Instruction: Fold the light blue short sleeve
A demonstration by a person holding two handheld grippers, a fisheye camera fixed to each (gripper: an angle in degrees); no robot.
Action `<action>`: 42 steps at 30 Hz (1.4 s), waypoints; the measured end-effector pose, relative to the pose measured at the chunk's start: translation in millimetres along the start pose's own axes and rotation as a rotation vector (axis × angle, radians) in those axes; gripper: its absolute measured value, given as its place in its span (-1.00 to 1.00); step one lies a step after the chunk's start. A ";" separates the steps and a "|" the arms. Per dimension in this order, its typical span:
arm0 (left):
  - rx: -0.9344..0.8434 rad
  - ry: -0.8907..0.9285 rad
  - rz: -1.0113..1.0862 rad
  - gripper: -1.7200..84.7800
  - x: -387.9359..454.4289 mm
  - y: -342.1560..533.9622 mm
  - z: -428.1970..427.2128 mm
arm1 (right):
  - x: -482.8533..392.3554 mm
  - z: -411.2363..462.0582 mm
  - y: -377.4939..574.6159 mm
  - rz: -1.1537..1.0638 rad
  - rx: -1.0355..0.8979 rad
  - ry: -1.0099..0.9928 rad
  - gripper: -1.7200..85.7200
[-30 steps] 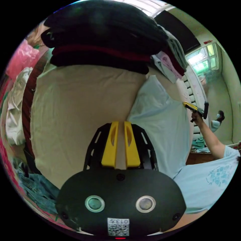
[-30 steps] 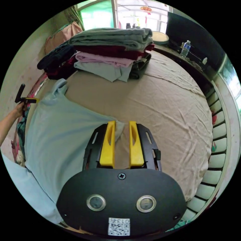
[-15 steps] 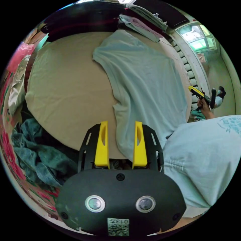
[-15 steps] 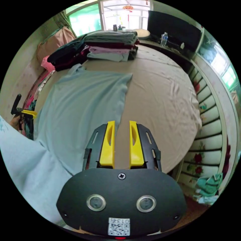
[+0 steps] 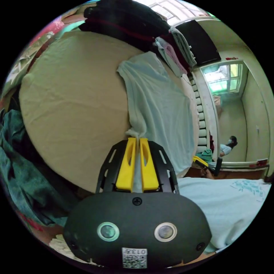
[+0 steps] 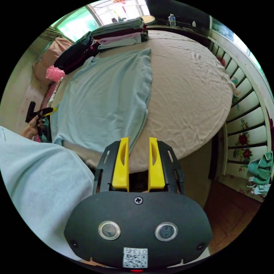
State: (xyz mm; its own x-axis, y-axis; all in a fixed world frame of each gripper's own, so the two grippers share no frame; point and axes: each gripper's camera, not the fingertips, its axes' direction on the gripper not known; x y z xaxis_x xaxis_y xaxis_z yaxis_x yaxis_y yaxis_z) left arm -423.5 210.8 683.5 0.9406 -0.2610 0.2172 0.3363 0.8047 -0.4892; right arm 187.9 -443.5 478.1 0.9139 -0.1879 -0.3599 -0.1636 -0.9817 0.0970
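Observation:
The light blue short-sleeve shirt point(image 6: 105, 94) lies spread flat on the beige bed point(image 6: 188, 94), its collar end toward the folded stacks. In the left gripper view the shirt point(image 5: 159, 108) runs away from my left gripper point(image 5: 137, 139), which is shut on a bunched bit of its near edge, with cloth showing between the jaws. That same gripper point(image 6: 42, 112) appears in a hand at the shirt's left side. My right gripper point(image 6: 138, 139) stands open over the bed's near edge, the shirt's hem just by its left jaw. It also shows, in a hand, as the right gripper point(image 5: 203, 162) low beside the bed.
Stacks of folded clothes point(image 6: 120, 31) sit at the bed's far end. A white flowered bed frame point(image 6: 245, 120) borders the right side. A teal denim heap point(image 5: 17, 159) lies off the bed's left. A person point(image 5: 228, 146) is far across the room. My pale blue top point(image 6: 37, 182) fills the lower left.
My left gripper, open half a second ago, has shut on the shirt's near edge. The right gripper has drawn back from the sleeve to the bed's near edge.

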 end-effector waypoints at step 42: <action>-0.455 0.164 -0.101 -0.81 155.9 41.4 55.8 | -42.1 -7.8 69.7 -0.173 -0.049 0.132 -0.79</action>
State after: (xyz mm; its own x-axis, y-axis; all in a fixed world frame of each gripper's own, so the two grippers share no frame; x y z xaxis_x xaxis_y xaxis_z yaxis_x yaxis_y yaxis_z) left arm -265.6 233.2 744.3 0.8852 -0.4351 0.1646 0.3781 0.4666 -0.7996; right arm 140.9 -503.8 507.3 0.9679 -0.0081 -0.2513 0.0152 -0.9958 0.0907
